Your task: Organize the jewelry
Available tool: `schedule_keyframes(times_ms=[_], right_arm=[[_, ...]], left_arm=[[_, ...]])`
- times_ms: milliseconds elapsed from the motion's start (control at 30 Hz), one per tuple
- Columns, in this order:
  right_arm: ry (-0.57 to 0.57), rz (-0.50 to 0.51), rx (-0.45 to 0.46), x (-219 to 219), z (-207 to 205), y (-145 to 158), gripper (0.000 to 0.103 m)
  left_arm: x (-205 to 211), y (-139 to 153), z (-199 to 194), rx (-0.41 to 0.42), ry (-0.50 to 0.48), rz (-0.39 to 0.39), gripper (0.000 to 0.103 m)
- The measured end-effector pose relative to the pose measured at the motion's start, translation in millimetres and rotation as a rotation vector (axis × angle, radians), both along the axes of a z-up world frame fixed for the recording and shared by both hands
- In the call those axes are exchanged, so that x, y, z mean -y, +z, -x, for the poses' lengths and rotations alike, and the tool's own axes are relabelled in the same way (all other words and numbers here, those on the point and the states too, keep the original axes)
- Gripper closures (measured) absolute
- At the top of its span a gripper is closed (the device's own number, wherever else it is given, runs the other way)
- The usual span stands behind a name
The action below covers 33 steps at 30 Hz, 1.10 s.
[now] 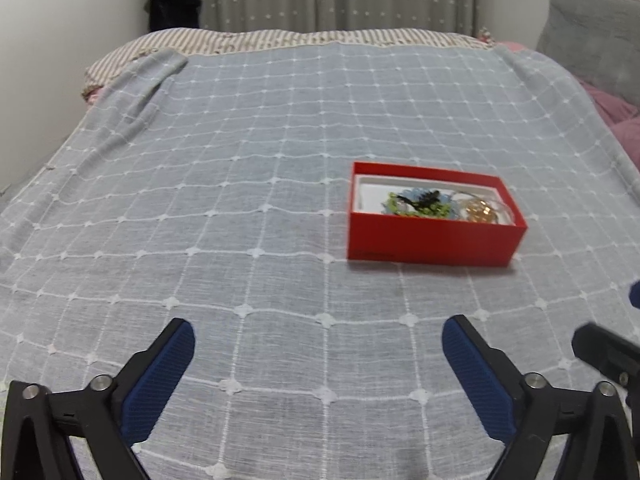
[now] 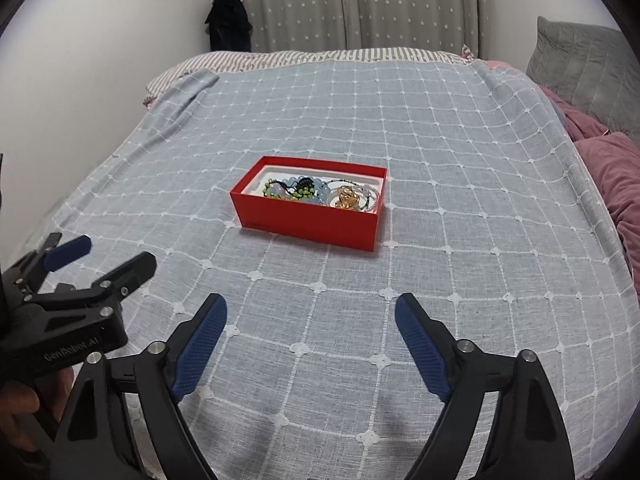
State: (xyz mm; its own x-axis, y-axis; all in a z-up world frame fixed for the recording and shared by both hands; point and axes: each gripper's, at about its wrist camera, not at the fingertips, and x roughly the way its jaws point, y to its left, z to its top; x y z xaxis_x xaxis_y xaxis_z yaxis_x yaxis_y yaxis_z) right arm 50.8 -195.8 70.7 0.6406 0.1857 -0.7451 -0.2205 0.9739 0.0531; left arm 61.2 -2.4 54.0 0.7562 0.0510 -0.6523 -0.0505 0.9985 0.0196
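- Left wrist view: the left gripper (image 1: pixel 318 338) hovers low over the blue-grey checked bedspread (image 1: pixel 240 180), jaws spread wide with nothing between the blue pads
- Ahead and to the right of it sits the red box (image 1: pixel 434 236), open-topped, resting flat on the bedspread and well apart from both fingers
- Inside the box's white lining lies a tangle of green and black beads (image 1: pixel 420 202) on the left side, and a gold-coloured piece (image 1: pixel 478 210) on the right side; the picture is slightly blurred, so finer detail is hard to tell
- Part of the right gripper (image 1: pixel 604 354) shows as a dark shape at the right edge
- Right wrist view: the right gripper (image 2: pixel 310 312) also hangs above the bedspread (image 2: pixel 440 280), jaws wide apart and holding nothing
- Red box (image 2: pixel 310 220) lies straight ahead, near the middle of the bed, angled a little
- In it, green beads (image 2: pixel 288 193) and pale blue beads (image 2: pixel 322 192) sit left and centre, touching, with the gold-coloured piece (image 2: pixel 346 198) to their right
- Left gripper (image 2: pixel 114 254) shows at the left edge, jaws parted, well short of the box
- Behind the bed hang grey star-patterned curtains (image 2: pixel 360 4); a grey pillow (image 2: pixel 580 72) and pink bedding (image 2: pixel 616 168) lie at the right
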Motion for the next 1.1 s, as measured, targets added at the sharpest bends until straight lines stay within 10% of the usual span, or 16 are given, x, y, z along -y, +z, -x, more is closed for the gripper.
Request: schedule_keyframes(times_ms=[1100], right_arm=[[-0.032,0.008,0.003,-0.7,0.4,-4.5,0.000]], left_arm=[[5.6,-5.2,0.2,-0.006,-0.013,-0.043,0.001]])
